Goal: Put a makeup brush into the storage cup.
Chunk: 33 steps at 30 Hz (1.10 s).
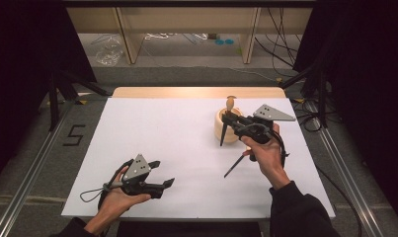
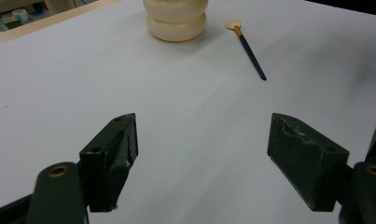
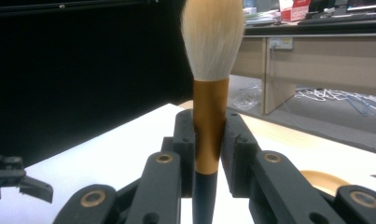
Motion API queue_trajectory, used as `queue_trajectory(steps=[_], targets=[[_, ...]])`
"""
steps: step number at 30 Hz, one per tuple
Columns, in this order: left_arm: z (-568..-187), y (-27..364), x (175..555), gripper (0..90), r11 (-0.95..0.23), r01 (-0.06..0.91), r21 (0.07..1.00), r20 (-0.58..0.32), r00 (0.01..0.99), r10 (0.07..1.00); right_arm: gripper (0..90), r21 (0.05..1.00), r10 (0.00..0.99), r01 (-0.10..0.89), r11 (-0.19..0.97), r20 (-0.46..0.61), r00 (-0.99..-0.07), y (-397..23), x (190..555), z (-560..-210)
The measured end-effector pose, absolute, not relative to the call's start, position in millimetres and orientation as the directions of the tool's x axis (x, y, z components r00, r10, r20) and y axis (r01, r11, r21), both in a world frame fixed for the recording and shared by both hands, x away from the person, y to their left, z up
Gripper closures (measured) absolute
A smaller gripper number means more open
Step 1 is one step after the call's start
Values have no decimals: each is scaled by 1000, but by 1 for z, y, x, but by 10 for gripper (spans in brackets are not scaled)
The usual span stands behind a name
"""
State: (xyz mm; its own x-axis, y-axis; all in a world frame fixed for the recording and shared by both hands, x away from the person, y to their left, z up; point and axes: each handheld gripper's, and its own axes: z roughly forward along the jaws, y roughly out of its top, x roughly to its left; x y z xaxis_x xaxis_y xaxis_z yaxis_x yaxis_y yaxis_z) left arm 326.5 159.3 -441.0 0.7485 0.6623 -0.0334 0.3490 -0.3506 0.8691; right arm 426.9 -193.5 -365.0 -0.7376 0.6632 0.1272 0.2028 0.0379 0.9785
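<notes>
On the white-topped counter (image 1: pixel 177 143) with a pale wooden far edge, a cream-coloured, rounded ribbed holder (image 1: pixel 225 127) stands right of the middle, toward the far side. In the left gripper view the same holder (image 2: pixel 176 19) sits at the top of the white surface.

The right tool (image 1: pixel 230 117), held in the person's right hand (image 1: pixel 265 150), hangs beside and partly above this holder. Its two black jaws are clamped on a large round brush with pale bristles, a copper-gold ferrule and a dark handle (image 3: pixel 209 107). The grip is on the ferrule, and the brush stands upright with the bristles on top. In the high view the brush (image 1: pixel 229 104) shows its tan head above the holder and its dark handle slanting down in front of it.

A second, thin dark-handled brush with a small pale fan-shaped tip (image 2: pixel 249 49) lies flat on the counter, near the holder and apart from it. In the high view its dark handle (image 1: pixel 234 166) lies just below the right hand.

The left tool (image 1: pixel 161 174) rests in the person's left hand (image 1: pixel 118 197) at the near left of the counter, well apart from the holder. Its jaws stand wide apart with nothing between them, over bare white surface.
</notes>
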Motion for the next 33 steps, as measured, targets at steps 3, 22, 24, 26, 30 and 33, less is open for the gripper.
queue_trajectory(steps=[3,22,24,26,30,33], targets=[[-441,160,326,244,-348,352,869,-34,744,667,781,975,667,219,34,141,-732,-196,430,-360],[-442,161,327,240,-336,366,868,-49,737,674,781,976,718,215,25,132,-684,-211,455,-346],[-442,161,327,240,-337,367,867,-47,733,678,781,978,726,205,29,120,-677,-211,457,-345],[-442,161,327,240,-345,363,866,-40,737,675,781,980,729,196,20,120,-674,-212,458,-345],[-442,161,327,240,-354,352,866,-32,746,665,781,979,736,201,22,120,-666,-215,460,-344],[-442,160,326,239,-342,364,866,-43,736,675,781,980,741,200,14,125,-660,-216,463,-343]])
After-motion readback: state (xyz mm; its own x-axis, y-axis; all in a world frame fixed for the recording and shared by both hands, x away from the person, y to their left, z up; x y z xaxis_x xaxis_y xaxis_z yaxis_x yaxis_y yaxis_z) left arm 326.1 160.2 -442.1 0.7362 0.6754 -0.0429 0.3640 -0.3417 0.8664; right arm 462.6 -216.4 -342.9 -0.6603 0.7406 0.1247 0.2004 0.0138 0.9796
